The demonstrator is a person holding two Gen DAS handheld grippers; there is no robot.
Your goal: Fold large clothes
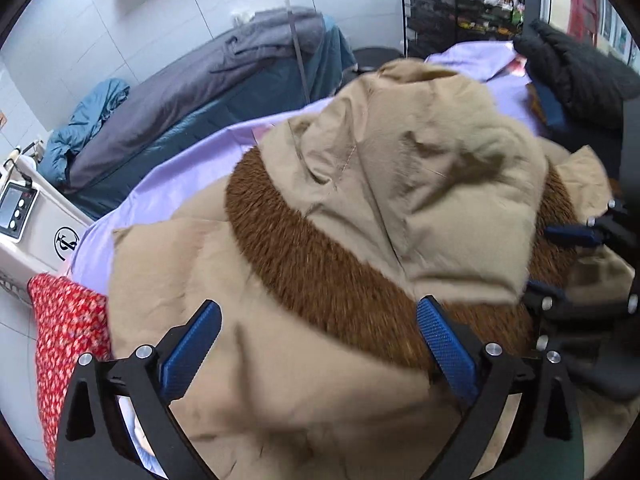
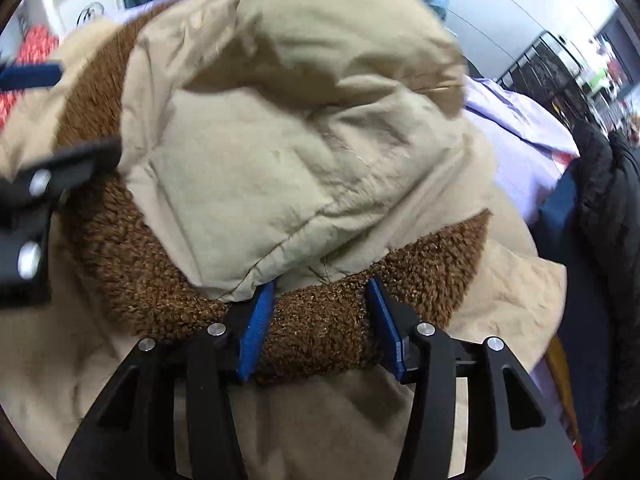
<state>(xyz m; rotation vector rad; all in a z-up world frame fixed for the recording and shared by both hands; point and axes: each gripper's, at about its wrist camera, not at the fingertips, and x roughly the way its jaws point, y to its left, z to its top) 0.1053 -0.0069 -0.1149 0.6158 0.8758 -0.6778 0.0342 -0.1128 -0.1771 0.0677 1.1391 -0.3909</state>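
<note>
A beige padded coat (image 1: 440,184) lies on the lilac sheet (image 1: 180,168). Its hood (image 2: 288,128) is folded down over the body, and a band of brown fleece (image 1: 320,272) rings the hood. My left gripper (image 1: 319,304) hovers wide open above the coat's shoulder, its blue pads (image 1: 192,348) clear of the cloth. My right gripper (image 2: 321,285) is open and straddles the brown fleece (image 2: 320,332) at the hood's edge, with fleece between its pads (image 2: 256,324). Each gripper also shows at the edge of the other's view, the right gripper (image 1: 560,260) and the left gripper's fingers (image 2: 32,74).
Grey and teal bedding (image 1: 192,92) is heaped beyond the sheet. A red flowered cushion (image 1: 64,328) and a white device with a display (image 1: 24,216) lie to the left. A black garment (image 1: 576,68) sits far right, with a black shelf rack (image 1: 452,12) behind.
</note>
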